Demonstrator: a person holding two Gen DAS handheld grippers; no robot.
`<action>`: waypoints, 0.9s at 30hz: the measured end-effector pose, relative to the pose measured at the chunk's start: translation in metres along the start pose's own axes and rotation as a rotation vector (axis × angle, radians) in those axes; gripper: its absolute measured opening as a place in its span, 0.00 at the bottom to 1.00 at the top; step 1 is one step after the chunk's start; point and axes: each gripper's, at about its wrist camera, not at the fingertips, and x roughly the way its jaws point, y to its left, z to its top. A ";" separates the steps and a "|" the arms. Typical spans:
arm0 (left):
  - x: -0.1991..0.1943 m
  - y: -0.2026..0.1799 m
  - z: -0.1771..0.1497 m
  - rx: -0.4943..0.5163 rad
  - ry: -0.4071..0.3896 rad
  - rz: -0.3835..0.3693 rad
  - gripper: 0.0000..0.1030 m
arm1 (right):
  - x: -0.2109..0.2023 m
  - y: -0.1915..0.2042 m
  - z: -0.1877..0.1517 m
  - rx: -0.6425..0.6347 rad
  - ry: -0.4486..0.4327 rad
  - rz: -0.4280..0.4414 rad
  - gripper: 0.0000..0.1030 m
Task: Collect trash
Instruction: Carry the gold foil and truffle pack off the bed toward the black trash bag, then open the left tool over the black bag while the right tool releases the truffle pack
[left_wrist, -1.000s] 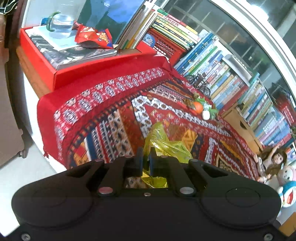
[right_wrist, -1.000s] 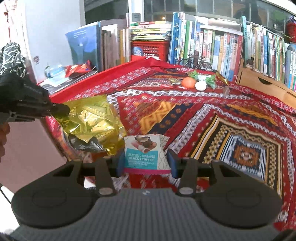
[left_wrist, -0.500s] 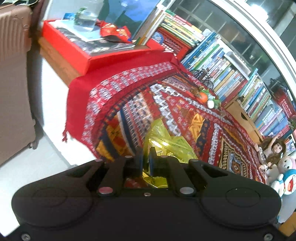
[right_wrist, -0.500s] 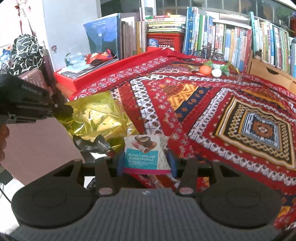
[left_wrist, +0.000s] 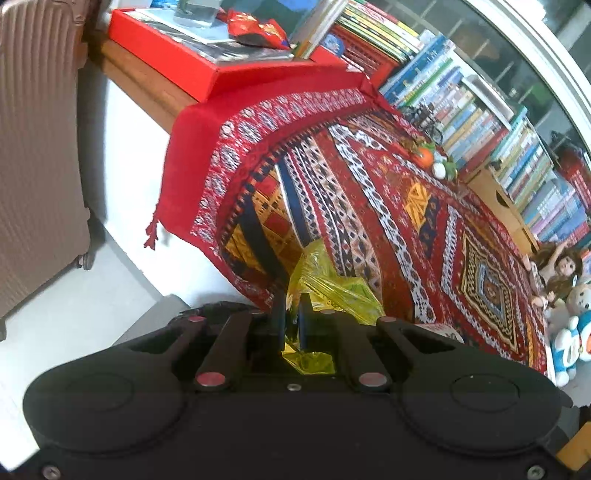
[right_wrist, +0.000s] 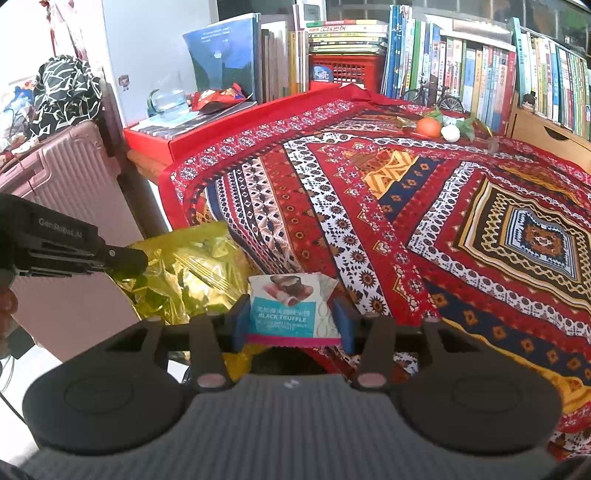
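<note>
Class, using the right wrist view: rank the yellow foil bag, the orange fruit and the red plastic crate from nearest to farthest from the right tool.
1. Crinkled yellow foil bag: just left of the right tool.
2. Round orange fruit: far across the patterned cloth, to the right.
3. Red plastic lattice crate: at the back, among the books.

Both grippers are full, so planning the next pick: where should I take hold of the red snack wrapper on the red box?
Grip the red snack wrapper by its raised, crumpled edge nearest the cloth-covered table, coming from that side and above. It lies loosely on papers on the red box, with a glass jug close on its far side, so keep away from that side.
</note>
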 end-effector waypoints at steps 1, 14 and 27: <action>0.002 -0.002 0.000 0.007 0.008 -0.005 0.06 | 0.000 -0.001 0.000 0.004 0.002 -0.001 0.50; 0.027 -0.012 0.006 0.024 0.065 -0.003 0.31 | 0.008 -0.008 -0.002 0.044 0.026 -0.043 0.50; 0.034 -0.012 0.014 0.056 0.076 0.008 0.41 | 0.019 -0.005 0.000 0.070 0.047 -0.070 0.56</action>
